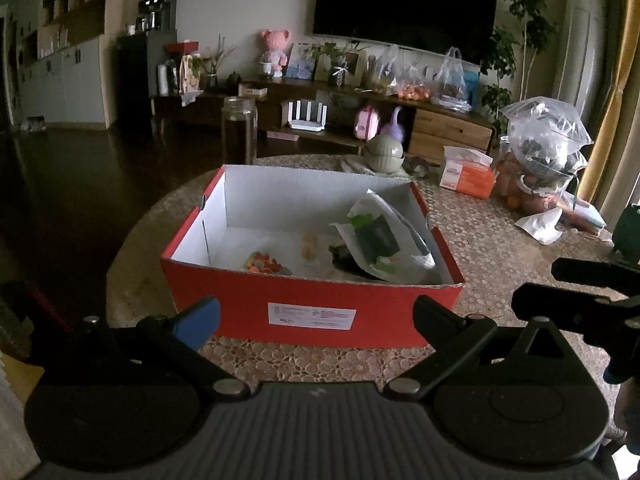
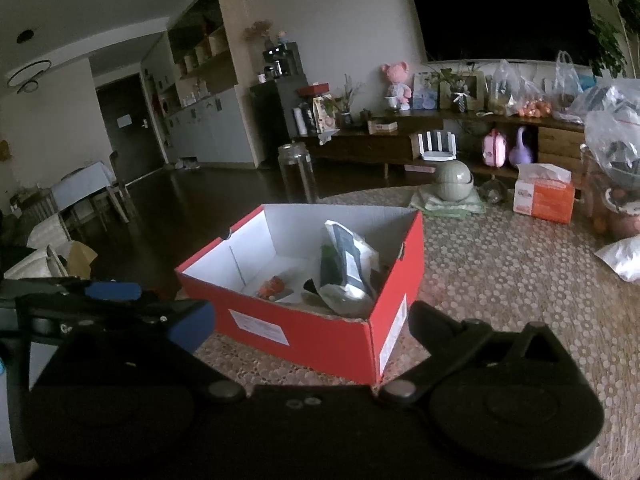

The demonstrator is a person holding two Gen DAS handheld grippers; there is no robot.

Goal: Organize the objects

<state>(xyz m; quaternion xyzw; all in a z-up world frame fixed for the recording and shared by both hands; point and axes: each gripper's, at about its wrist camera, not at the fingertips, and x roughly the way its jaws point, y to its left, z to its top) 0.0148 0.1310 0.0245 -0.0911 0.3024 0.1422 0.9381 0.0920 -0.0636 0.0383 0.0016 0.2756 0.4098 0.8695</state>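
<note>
A red cardboard box (image 1: 248, 308) (image 2: 320, 340) with a white inside stands open on the patterned table. In it a white and dark green pouch (image 1: 380, 236) (image 2: 346, 268) leans against the right wall, and a small orange packet (image 1: 262, 263) (image 2: 272, 286) and a pale item (image 1: 310, 246) lie on the floor. My left gripper (image 1: 316, 316) is open just in front of the box's near wall, nothing between its fingers. My right gripper (image 2: 310, 324) is open near the box's front corner, also with nothing in it; it shows at the right edge of the left wrist view (image 1: 580, 288).
Behind the box stand a glass jar (image 1: 239, 130), a grey-green lidded bowl (image 1: 386, 152) on a folded cloth, an orange tissue box (image 1: 466, 172) and clear plastic bags (image 1: 546, 140). A white wrapper (image 1: 540, 224) lies at the right. The table edge curves round at the left.
</note>
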